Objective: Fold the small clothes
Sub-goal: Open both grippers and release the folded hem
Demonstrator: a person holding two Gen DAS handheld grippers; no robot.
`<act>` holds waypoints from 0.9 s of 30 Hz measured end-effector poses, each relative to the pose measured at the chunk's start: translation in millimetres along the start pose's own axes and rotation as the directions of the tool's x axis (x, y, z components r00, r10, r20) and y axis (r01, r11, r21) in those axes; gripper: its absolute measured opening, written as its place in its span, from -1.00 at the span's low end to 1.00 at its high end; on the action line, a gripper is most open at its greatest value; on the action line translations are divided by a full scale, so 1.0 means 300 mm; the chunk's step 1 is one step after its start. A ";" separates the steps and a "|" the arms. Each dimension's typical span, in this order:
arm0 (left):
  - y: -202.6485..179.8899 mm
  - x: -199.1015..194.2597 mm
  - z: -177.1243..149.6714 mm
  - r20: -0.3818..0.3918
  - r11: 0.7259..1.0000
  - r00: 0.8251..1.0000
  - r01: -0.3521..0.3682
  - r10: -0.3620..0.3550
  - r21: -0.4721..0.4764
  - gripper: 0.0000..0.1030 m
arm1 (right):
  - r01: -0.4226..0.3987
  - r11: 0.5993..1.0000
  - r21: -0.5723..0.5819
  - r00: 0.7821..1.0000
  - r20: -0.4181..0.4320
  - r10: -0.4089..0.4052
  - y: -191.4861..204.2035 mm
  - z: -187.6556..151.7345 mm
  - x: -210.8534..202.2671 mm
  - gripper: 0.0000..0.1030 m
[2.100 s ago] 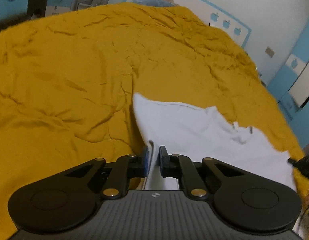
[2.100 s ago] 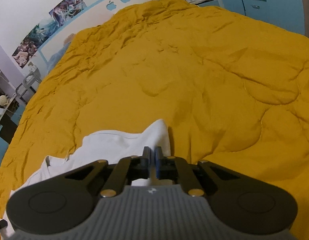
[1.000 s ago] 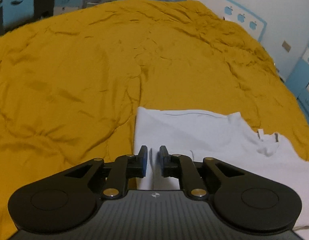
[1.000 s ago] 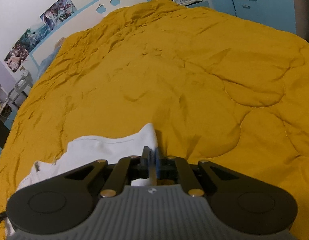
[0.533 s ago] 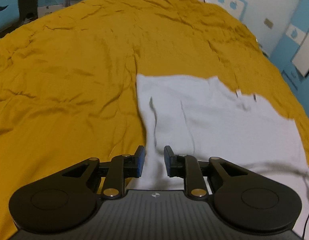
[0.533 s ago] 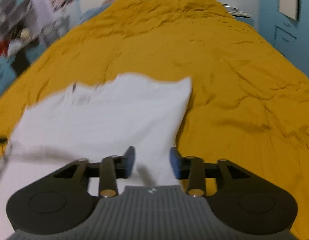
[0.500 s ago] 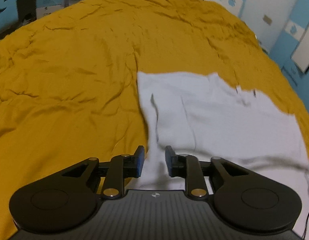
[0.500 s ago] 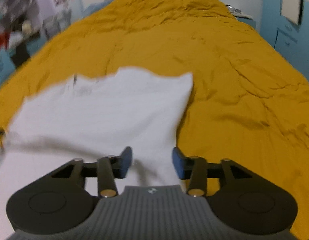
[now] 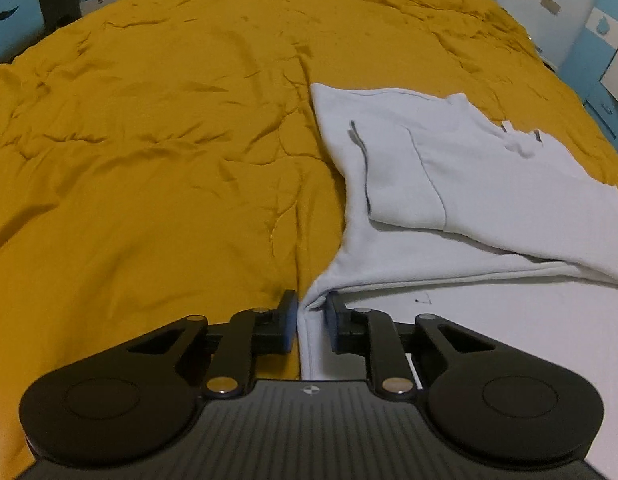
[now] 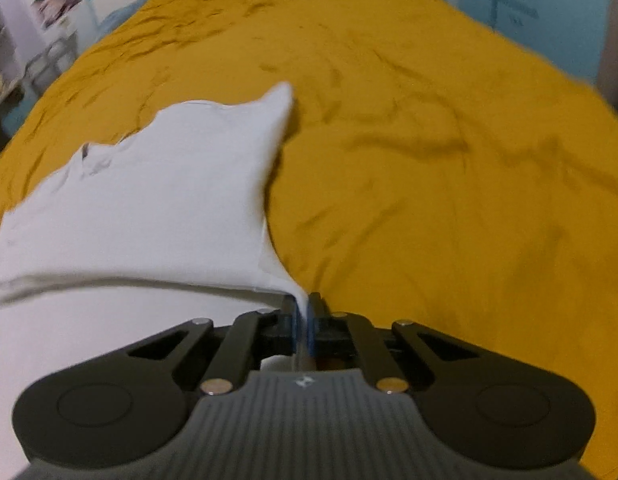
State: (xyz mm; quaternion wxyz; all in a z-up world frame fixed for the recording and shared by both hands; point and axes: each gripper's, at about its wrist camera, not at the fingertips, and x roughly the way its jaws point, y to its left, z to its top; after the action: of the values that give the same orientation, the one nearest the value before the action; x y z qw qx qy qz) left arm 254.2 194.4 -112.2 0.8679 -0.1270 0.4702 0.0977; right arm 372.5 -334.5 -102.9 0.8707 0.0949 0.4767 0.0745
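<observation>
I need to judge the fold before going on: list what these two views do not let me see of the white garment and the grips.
- White garment, left wrist view: right and near parts cut off by frame edge and gripper body.
- Left gripper: jaws closing on a corner; contact unclear.
- Right gripper: pinches cloth; motion blur hides hems.
- Yellow bedspread: garment covers part.

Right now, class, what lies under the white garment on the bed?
The white garment lies on a mustard-yellow quilt, which shows all around it. Whatever sits directly beneath the cloth is covered and cannot be seen.
</observation>
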 end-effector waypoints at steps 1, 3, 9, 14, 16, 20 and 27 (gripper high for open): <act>-0.002 -0.004 -0.001 0.000 1.000 1.000 -0.003 0.003 0.003 -0.60 | -0.015 0.999 0.042 1.000 0.000 0.015 -0.016 -0.004 0.001 -1.00; -0.004 -0.017 -0.002 -0.010 1.000 1.000 -0.008 0.009 0.017 -0.61 | -0.030 0.997 0.072 1.000 -0.003 0.030 -0.025 -0.010 -0.011 -1.00; 0.006 -0.106 -0.018 -0.020 0.999 0.999 -0.029 0.030 0.030 -0.63 | -0.020 0.999 0.041 0.999 -0.036 0.021 -0.022 -0.030 -0.120 -0.98; -0.065 -0.250 -0.050 0.045 0.988 0.998 0.043 -0.050 0.148 -0.62 | -0.072 0.995 -0.069 0.997 -0.014 0.071 0.009 -0.052 -0.269 -0.86; -0.095 -0.303 -0.072 0.056 0.978 0.994 0.076 -0.089 0.195 -0.61 | -0.078 0.985 -0.155 0.997 -0.005 0.078 0.045 -0.062 -0.330 -0.69; -0.147 -0.386 -0.154 0.053 0.939 0.983 0.150 -0.175 0.310 -0.46 | -0.090 0.945 -0.314 0.996 -0.001 0.094 0.115 -0.117 -0.439 -0.55; -0.190 -0.452 -0.349 -0.021 0.833 0.973 0.210 -0.232 0.511 -0.26 | -0.109 0.814 -0.570 0.993 -0.025 0.116 0.220 -0.315 -0.562 -0.23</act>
State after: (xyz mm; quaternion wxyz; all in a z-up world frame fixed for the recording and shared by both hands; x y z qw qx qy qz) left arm 114.8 100.9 -45.8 0.8854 0.0559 0.4432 -0.1283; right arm 199.9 -298.6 0.5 0.8559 -0.1412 0.4214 0.2644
